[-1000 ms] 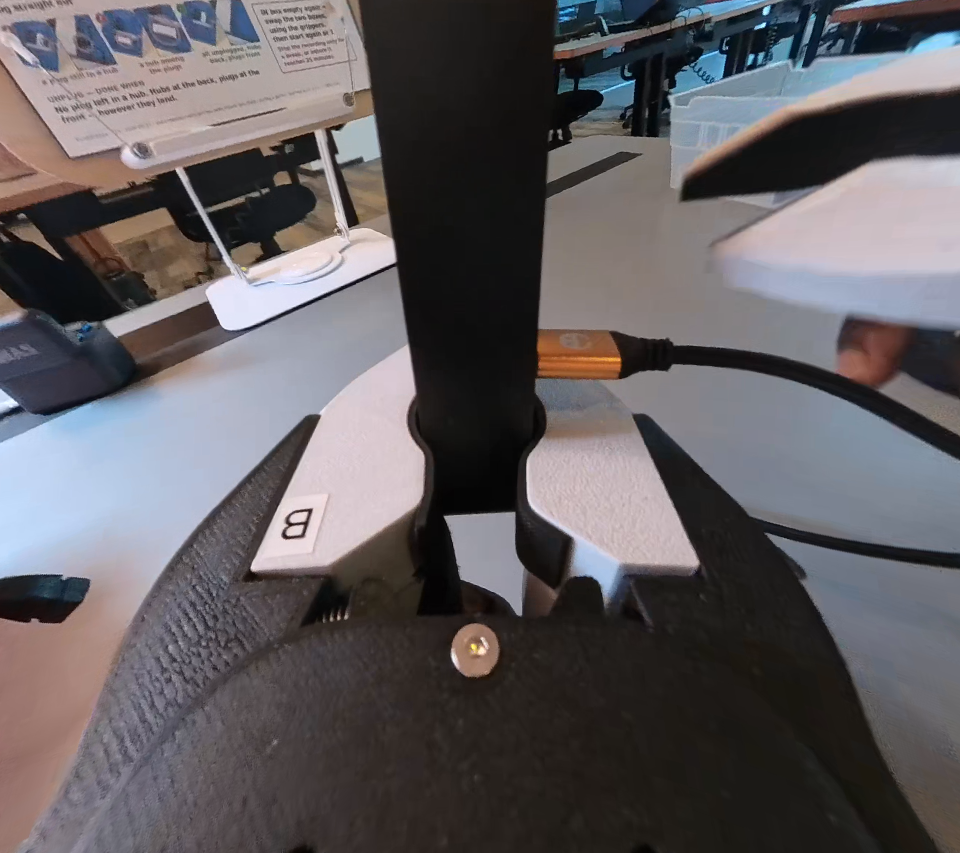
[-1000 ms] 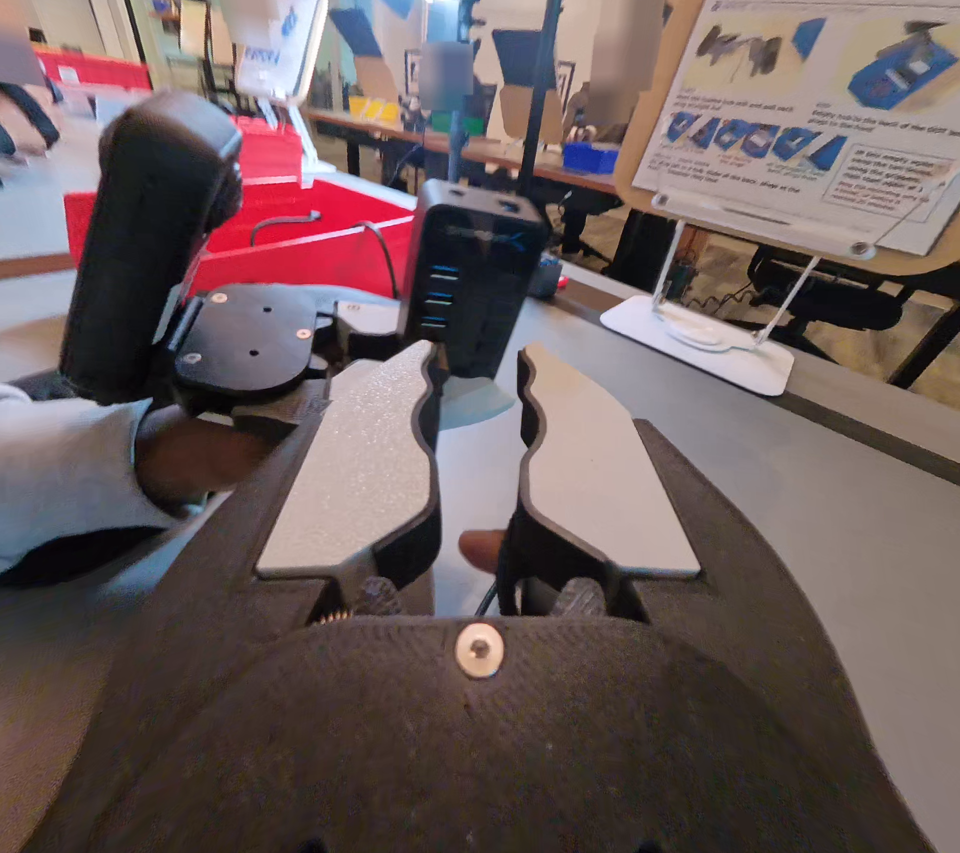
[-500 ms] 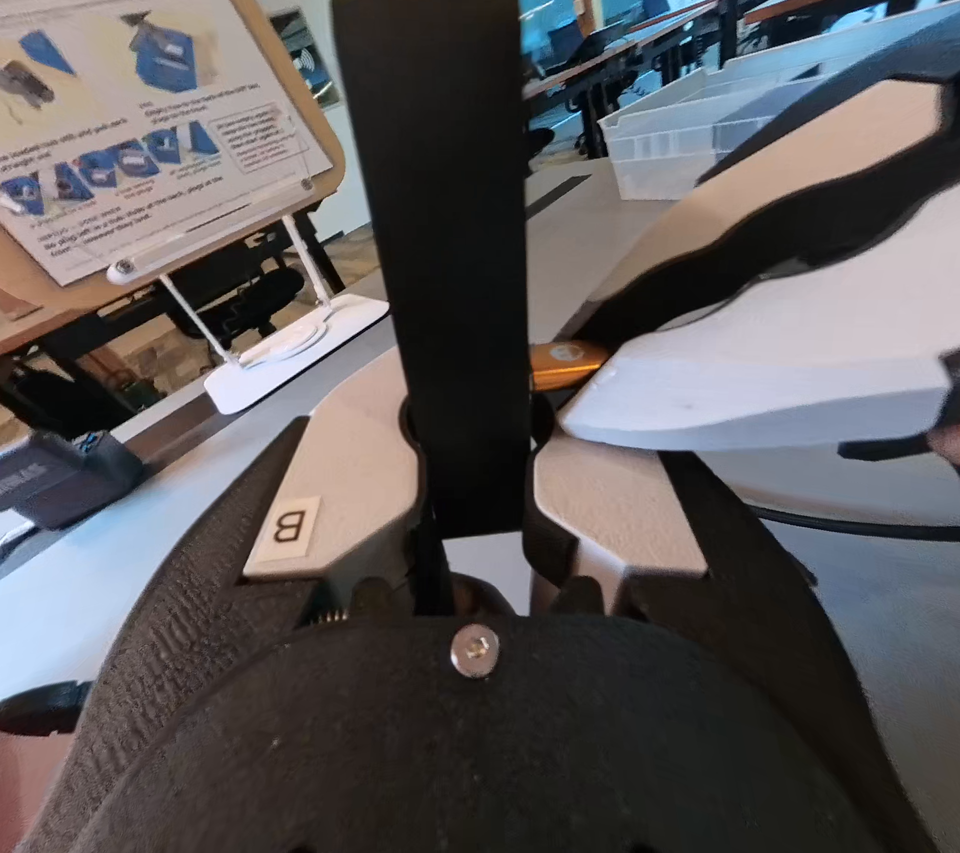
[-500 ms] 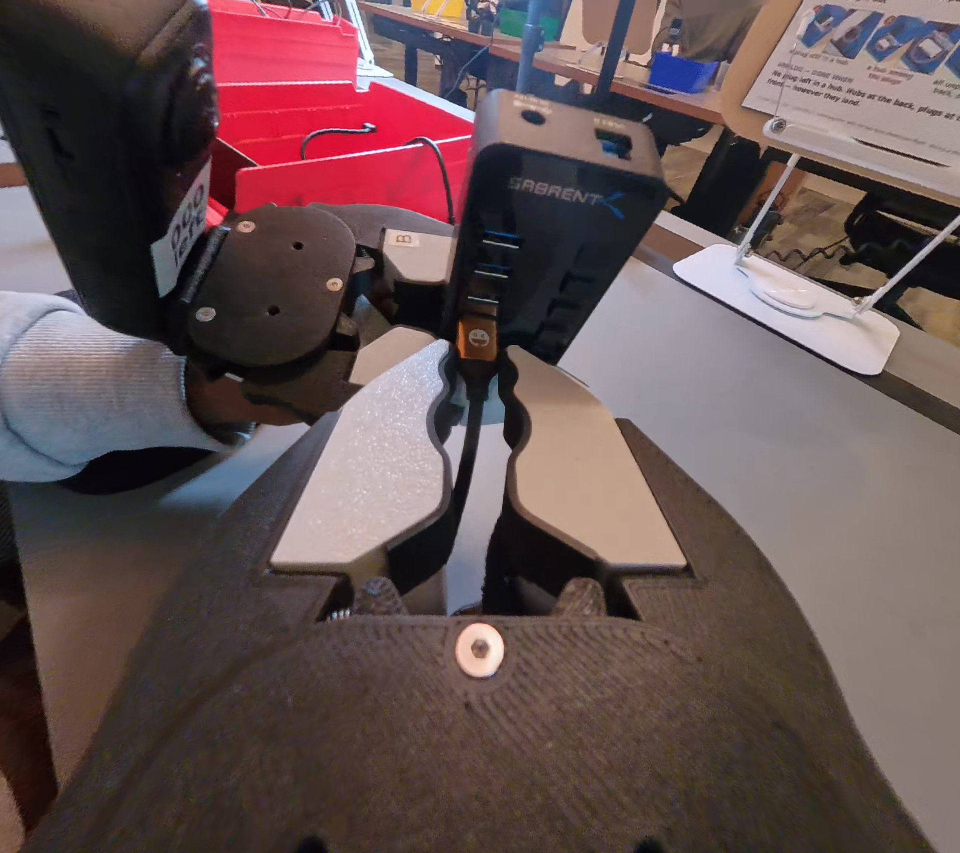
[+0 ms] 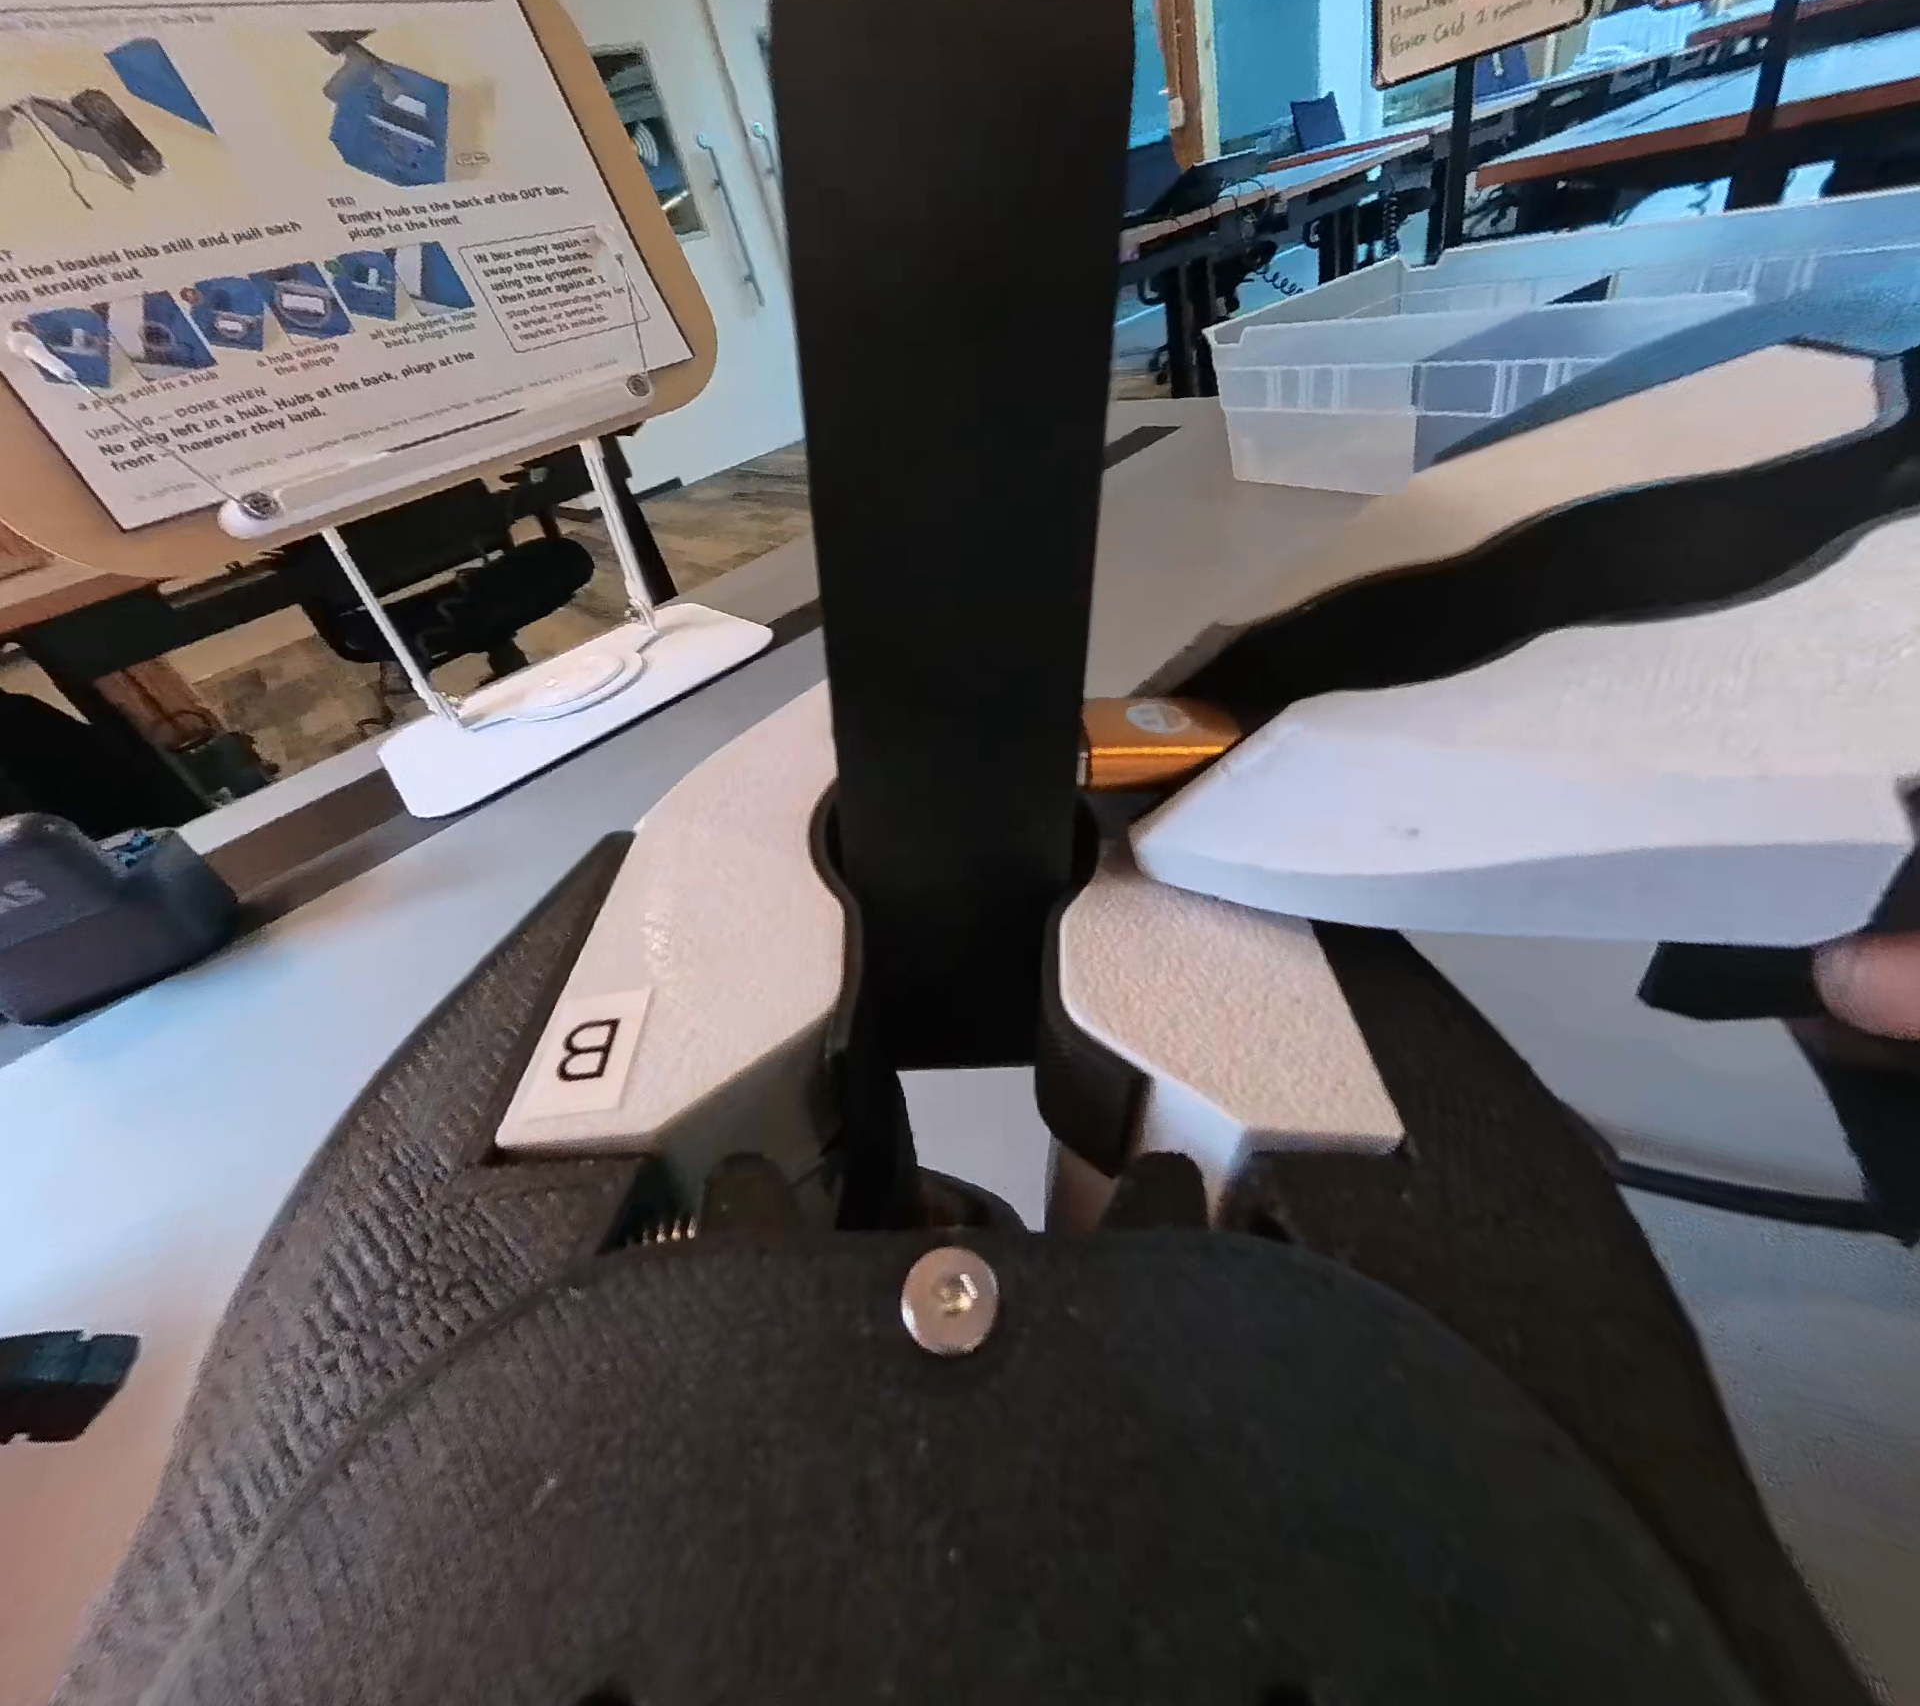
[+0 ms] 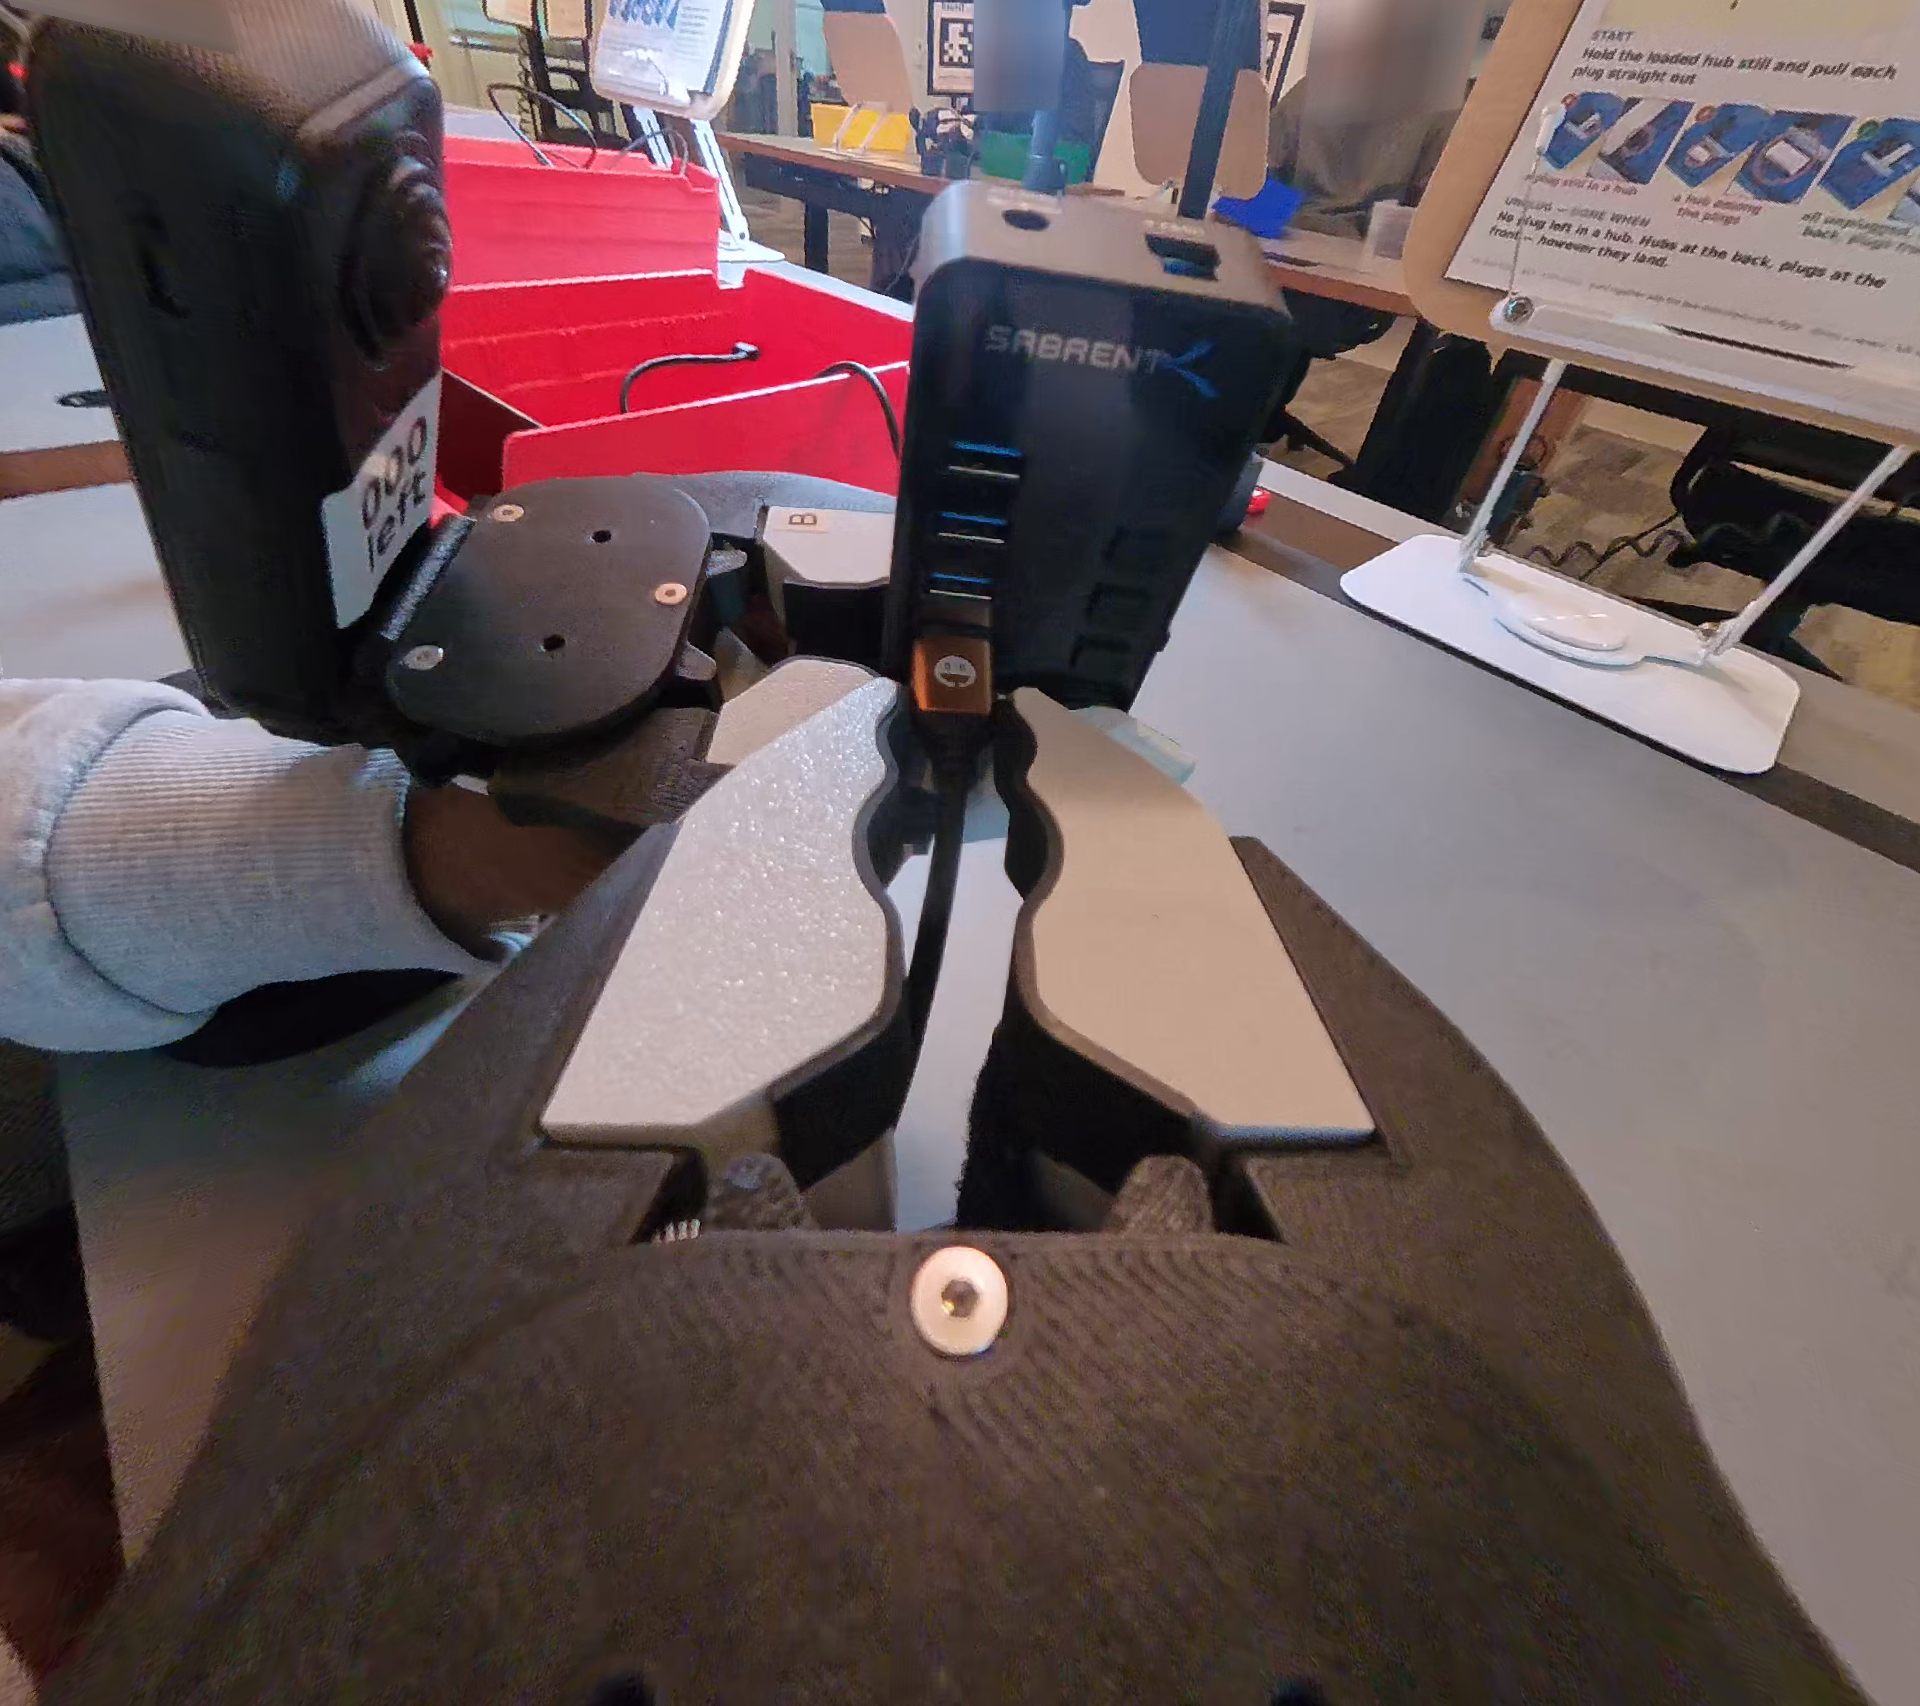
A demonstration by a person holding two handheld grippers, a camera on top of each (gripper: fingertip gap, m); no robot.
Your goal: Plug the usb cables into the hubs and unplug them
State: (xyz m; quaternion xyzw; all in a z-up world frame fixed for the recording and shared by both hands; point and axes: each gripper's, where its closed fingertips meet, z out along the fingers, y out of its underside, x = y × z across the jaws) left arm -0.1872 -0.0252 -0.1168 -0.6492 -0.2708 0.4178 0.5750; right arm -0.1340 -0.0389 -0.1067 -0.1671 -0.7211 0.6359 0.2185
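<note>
Left gripper (image 5: 956,867) clamps an upright black USB hub (image 6: 1081,451); right gripper (image 6: 956,721) pinches its orange metal plug (image 6: 951,677), above the grey table (image 6: 1507,929) in an office.

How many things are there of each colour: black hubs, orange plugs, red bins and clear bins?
Black hubs: 1, the hub clamped upright in the left hand-held gripper.
Orange plugs: 1, the plug in the hub's lowest port, at the right hand-held gripper.
Red bins: 1, the red bin.
Clear bins: 1, the clear bin.
Total: 4.
</note>
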